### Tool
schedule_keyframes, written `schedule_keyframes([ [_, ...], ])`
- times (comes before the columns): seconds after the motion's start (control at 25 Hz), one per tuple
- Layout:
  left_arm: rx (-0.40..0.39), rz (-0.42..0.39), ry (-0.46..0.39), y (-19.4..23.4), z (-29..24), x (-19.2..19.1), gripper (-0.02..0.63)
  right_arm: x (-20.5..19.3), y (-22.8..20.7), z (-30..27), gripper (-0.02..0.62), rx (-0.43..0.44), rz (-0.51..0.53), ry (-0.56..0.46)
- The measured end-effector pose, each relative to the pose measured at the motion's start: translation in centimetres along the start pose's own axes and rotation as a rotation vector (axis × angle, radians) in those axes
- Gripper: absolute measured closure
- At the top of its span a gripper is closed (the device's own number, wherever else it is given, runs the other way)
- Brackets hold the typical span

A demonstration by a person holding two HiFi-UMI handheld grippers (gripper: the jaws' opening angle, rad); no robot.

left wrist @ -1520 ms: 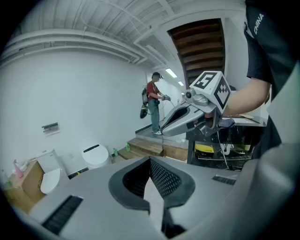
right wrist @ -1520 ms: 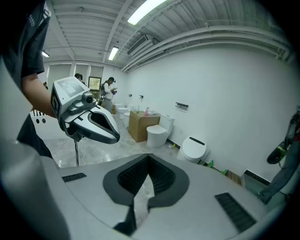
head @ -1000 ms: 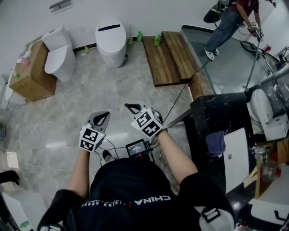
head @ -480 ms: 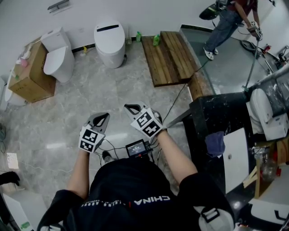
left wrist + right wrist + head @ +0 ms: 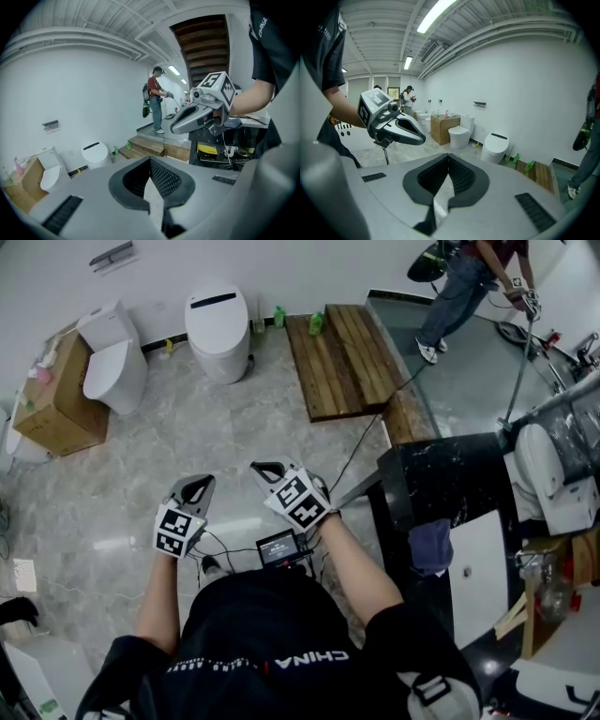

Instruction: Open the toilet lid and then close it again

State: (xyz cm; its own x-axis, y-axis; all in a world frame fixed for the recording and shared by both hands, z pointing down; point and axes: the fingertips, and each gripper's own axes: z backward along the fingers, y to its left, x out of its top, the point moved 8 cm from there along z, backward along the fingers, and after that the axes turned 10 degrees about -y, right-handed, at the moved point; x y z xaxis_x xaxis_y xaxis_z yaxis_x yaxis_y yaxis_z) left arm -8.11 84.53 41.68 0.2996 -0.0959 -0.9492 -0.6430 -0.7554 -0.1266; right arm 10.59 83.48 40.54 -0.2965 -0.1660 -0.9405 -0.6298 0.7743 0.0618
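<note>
Head view: left gripper (image 5: 192, 487) and right gripper (image 5: 265, 468), jaws closed together and empty, have drifted slightly left in frame. Toilet (image 5: 217, 334) stands by the far wall, lid (image 5: 214, 301) down, well apart from both. Approach barely started; lid untouched.

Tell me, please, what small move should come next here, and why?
Probably step forward toward the rounded white toilet by the wall: its lid is down, and the left gripper and right gripper, both shut and empty, are far short of it.
</note>
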Motion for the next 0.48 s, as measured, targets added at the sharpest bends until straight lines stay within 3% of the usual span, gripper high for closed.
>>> schedule_keyframes([
  [0.28,0.053,0.019,0.002,-1.8,-2.2,0.9,0.595,-2.5,-3.2,2.9,0.583,-0.007,-0.023,0.032],
  [0.48,0.069,0.026,0.009,-0.1,-3.8,1.0,0.595,-2.8,-4.7,2.1,0.582,0.003,-0.026,0.040],
])
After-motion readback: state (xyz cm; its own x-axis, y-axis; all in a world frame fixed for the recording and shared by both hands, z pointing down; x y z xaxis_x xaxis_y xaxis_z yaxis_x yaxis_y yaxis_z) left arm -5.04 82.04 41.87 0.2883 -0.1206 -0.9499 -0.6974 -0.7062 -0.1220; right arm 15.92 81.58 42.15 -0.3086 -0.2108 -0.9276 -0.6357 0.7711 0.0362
